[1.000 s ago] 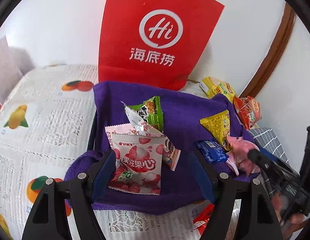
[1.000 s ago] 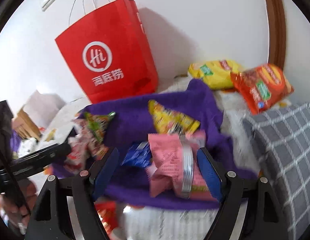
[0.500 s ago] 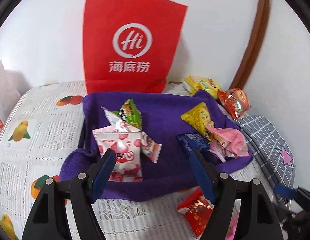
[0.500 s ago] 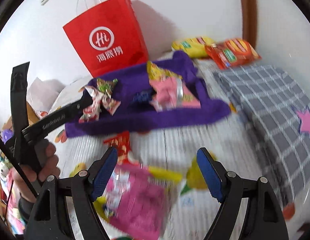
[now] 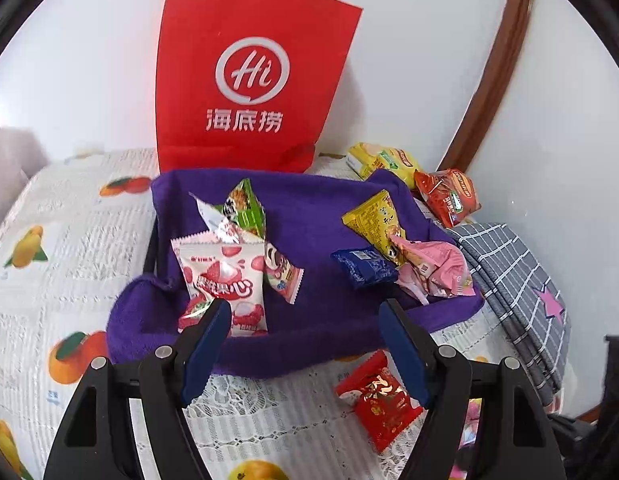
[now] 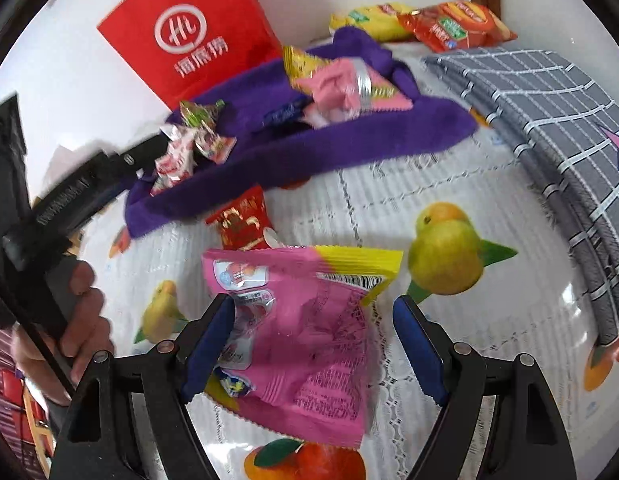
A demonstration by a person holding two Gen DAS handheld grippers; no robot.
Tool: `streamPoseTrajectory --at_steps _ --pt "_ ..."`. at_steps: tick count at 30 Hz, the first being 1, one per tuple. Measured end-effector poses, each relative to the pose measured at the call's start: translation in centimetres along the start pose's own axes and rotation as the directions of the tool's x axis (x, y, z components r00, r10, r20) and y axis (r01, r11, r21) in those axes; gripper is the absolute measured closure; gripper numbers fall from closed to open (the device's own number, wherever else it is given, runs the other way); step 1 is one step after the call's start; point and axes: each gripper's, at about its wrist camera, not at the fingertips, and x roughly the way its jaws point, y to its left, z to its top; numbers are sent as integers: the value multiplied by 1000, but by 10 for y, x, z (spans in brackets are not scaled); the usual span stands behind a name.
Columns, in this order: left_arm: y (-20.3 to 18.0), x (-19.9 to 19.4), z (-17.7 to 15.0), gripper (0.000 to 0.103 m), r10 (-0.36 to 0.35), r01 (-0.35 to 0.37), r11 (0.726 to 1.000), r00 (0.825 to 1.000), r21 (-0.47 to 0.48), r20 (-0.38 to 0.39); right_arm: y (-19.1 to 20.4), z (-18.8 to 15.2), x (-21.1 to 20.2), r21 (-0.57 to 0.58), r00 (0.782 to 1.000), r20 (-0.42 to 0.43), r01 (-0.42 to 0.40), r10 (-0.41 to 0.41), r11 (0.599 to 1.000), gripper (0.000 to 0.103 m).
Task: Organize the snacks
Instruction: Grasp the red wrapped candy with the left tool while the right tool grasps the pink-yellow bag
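a: progress check. the purple towel tray (image 5: pixel 333 320) in the middle of the left wrist view already carries two groups of packets: a strawberry candy bag (image 5: pixel 223 280) with a green packet (image 5: pixel 245 208) on its left side, and a yellow packet (image 5: pixel 373 220), blue packet (image 5: pixel 363 266) and pink packets (image 5: pixel 433 268) on its right.

b: and what is left?

a: judging by what lies off the tray: a red packet (image 5: pixel 379 394) on the tablecloth (image 5: pixel 69 248) at lower centre, a large pink bag (image 6: pixel 305 344) low in the right wrist view, plus a yellow bag (image 5: pixel 383 160) and an orange-red bag (image 5: pixel 447 196) at the upper right by the wall. roughly half done.

b: claws?

a: left gripper (image 5: pixel 305 344) is spread wide and holding nothing, hanging over the tray's near edge. right gripper (image 6: pixel 313 344) is also spread wide, straddling the large pink bag; its left finger (image 6: pixel 207 344) looks against the bag's edge, the other stands apart. not clamped.

b: next?

a: likely closing on that bag.
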Motion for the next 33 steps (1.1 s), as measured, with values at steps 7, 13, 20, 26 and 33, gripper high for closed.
streamPoseTrajectory --at_steps 7,13,20,26,33 --pt "7 -3 2 28 -20 20 999 1000 -28 -1 19 -8 18 -92 998 -3 60 -61 994 16" --pt "9 -1 3 28 -23 22 999 1000 -38 -13 17 -11 18 -112 995 61 81 -74 990 32" --pt "4 6 0 28 -16 15 1000 999 -28 -52 -21 -6 7 -53 978 151 155 -145 987 35" --pt "-9 11 -5 28 -19 20 1000 996 13 -91 -48 1 9 -36 951 207 244 -231 969 40" --pt "-23 20 -14 28 -56 61 998 984 26 -170 -53 2 12 -45 941 231 264 -247 963 40"
